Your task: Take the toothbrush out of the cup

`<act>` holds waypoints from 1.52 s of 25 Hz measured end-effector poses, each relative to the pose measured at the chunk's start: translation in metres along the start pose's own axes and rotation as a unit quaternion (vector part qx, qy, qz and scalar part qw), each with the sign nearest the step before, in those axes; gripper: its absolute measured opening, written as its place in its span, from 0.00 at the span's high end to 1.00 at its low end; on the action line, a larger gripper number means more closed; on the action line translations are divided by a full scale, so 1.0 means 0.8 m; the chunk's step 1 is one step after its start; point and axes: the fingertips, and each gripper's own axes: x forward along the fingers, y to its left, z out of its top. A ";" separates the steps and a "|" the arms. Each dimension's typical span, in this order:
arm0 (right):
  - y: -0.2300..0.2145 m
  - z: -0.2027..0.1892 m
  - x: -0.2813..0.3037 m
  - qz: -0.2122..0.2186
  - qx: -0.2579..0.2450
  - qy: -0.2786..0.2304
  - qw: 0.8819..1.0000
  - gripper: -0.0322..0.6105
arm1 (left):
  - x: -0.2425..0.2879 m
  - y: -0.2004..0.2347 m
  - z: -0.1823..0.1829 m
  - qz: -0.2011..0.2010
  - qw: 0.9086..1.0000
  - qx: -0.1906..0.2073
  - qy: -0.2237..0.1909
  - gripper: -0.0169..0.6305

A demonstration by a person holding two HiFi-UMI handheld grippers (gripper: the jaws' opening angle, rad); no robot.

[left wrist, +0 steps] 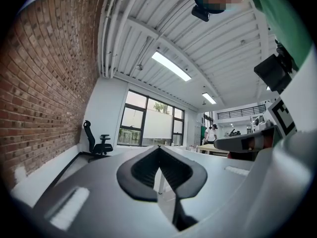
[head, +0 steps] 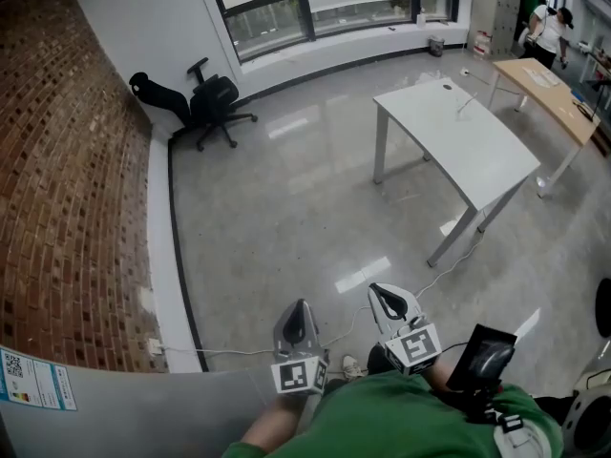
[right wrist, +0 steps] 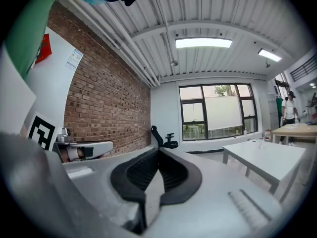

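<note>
No cup or toothbrush can be made out in any view. In the head view my left gripper (head: 296, 315) and my right gripper (head: 387, 300) are held side by side in front of a green sleeve, pointing out over the floor. The left gripper (left wrist: 158, 150) has its jaws together with nothing between them. The right gripper (right wrist: 158, 153) also has its jaws meeting at the tips, empty. A white table (head: 477, 151) stands ahead to the right, bearing a couple of small items (head: 447, 88) too small to identify.
A brick wall (head: 67, 179) runs along the left, with a black office chair (head: 215, 103) at its far end under the windows. A wooden table (head: 549, 89) and a person (head: 546, 29) are at the far right. A cable (head: 229, 351) lies on the shiny grey floor.
</note>
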 end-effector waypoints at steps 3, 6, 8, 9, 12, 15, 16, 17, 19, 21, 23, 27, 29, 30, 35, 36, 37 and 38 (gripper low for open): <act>0.000 0.003 0.023 0.011 -0.003 0.006 1.000 0.95 | 0.009 0.012 0.000 0.016 1.000 -0.009 -0.005 0.96; 0.001 0.005 0.044 0.025 -0.006 0.007 1.000 0.95 | 0.018 0.022 0.000 0.027 1.000 -0.010 -0.006 0.96; -0.001 0.004 0.061 0.034 -0.007 0.009 0.999 0.95 | 0.027 0.031 0.001 0.035 0.999 -0.009 -0.008 0.96; -0.003 0.002 0.071 0.038 -0.005 0.009 0.999 0.95 | 0.034 0.035 0.001 0.038 0.999 -0.006 -0.008 0.96; -0.008 -0.004 0.101 0.058 0.006 0.004 0.998 0.95 | 0.060 0.049 0.003 0.047 0.999 0.002 -0.009 0.96; -0.029 0.002 0.132 0.064 0.012 -0.001 0.998 0.95 | 0.096 0.056 0.010 0.051 0.999 0.010 -0.009 0.96; -0.039 0.006 0.140 0.064 0.014 -0.003 0.998 0.95 | 0.109 0.055 0.012 0.051 0.999 0.014 -0.009 0.96; -0.049 0.008 0.149 0.064 0.016 -0.006 0.998 0.95 | 0.123 0.054 0.015 0.049 0.999 0.018 -0.008 0.96; -0.070 0.012 0.164 0.064 0.017 -0.011 0.998 0.95 | 0.150 0.052 0.018 0.047 0.999 0.025 -0.009 0.96; -0.089 0.012 0.179 0.063 0.019 -0.016 0.998 0.95 | 0.175 0.050 0.019 0.044 0.998 0.031 -0.013 0.96; -0.109 0.012 0.194 0.061 0.019 -0.018 0.998 0.95 | 0.200 0.048 0.019 0.042 0.998 0.037 -0.016 0.96; -0.143 0.015 0.223 0.054 0.015 -0.016 0.998 0.95 | 0.245 0.047 0.020 0.038 0.998 0.039 -0.014 0.96; -0.154 0.017 0.233 0.050 0.019 -0.019 0.998 0.95 | 0.263 0.050 0.018 0.033 0.999 0.041 -0.008 0.96; -0.160 0.017 0.239 0.047 0.021 -0.018 0.999 0.95 | 0.273 0.051 0.016 0.030 0.999 0.041 -0.005 0.96; -0.186 0.012 0.278 0.028 0.027 -0.007 0.999 0.95 | 0.326 0.064 0.011 0.009 0.999 0.038 0.000 0.96; -0.190 0.013 0.289 0.024 0.025 -0.007 0.999 0.95 | 0.339 0.070 0.011 0.003 0.999 0.037 0.000 0.96; -0.194 0.013 0.303 0.020 0.021 -0.007 1.000 0.95 | 0.353 0.077 0.011 -0.002 0.999 0.035 -0.002 0.96; -0.197 0.014 0.319 0.016 0.016 -0.007 1.000 0.95 | 0.368 0.086 0.011 -0.006 0.999 0.033 -0.002 0.96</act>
